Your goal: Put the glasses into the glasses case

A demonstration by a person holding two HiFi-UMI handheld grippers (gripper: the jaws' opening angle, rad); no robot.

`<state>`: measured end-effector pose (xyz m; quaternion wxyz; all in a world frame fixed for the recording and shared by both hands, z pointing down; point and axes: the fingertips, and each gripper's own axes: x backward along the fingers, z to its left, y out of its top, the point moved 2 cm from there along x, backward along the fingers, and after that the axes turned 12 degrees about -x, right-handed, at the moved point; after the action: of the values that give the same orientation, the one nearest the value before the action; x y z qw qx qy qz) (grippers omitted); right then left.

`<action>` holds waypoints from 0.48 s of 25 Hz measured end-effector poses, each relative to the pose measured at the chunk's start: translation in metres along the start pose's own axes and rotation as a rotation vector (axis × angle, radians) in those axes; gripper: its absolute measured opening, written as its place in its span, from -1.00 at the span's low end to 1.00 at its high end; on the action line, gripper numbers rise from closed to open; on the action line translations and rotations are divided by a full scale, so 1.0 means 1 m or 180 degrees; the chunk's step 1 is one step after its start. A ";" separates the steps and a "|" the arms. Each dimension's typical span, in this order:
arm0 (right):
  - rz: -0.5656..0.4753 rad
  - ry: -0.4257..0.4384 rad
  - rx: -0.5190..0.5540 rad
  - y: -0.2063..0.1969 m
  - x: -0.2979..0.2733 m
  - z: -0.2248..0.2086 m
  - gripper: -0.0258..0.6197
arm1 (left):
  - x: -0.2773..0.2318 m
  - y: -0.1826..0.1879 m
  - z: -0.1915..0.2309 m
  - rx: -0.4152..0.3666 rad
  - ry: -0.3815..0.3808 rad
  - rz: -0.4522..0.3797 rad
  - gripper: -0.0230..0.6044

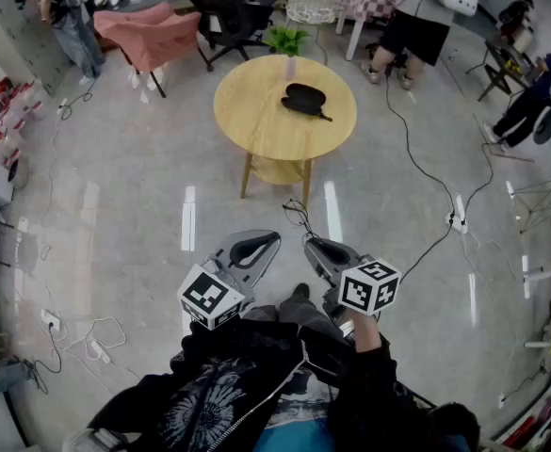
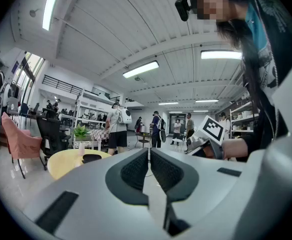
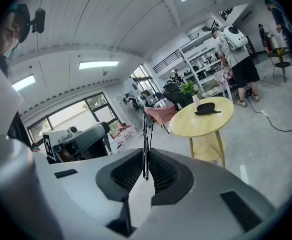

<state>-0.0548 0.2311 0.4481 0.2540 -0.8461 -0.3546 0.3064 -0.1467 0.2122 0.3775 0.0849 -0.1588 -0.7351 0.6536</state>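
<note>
Your right claw [image 3: 146, 154] is clamped on thin glasses [image 3: 146, 134]; your left claw [image 2: 149, 154] is closed and empty. The glasses case [image 1: 303, 99] lies mid-table [image 1: 256, 130].

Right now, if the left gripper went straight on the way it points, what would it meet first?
Nothing near, it seems: the left gripper points past the right side of the round table, over open floor, towards people standing far across the room. Depth is hard to judge.
</note>
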 end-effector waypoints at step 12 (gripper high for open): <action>-0.0015 -0.0059 0.0084 0.018 -0.003 -0.011 -0.73 | -0.013 0.004 0.008 -0.0012 0.0015 0.0022 -0.87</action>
<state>-0.0414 0.2153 0.4450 0.2627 -0.8389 -0.3549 0.3183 -0.1371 0.2002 0.3740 0.0840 -0.1629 -0.7357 0.6521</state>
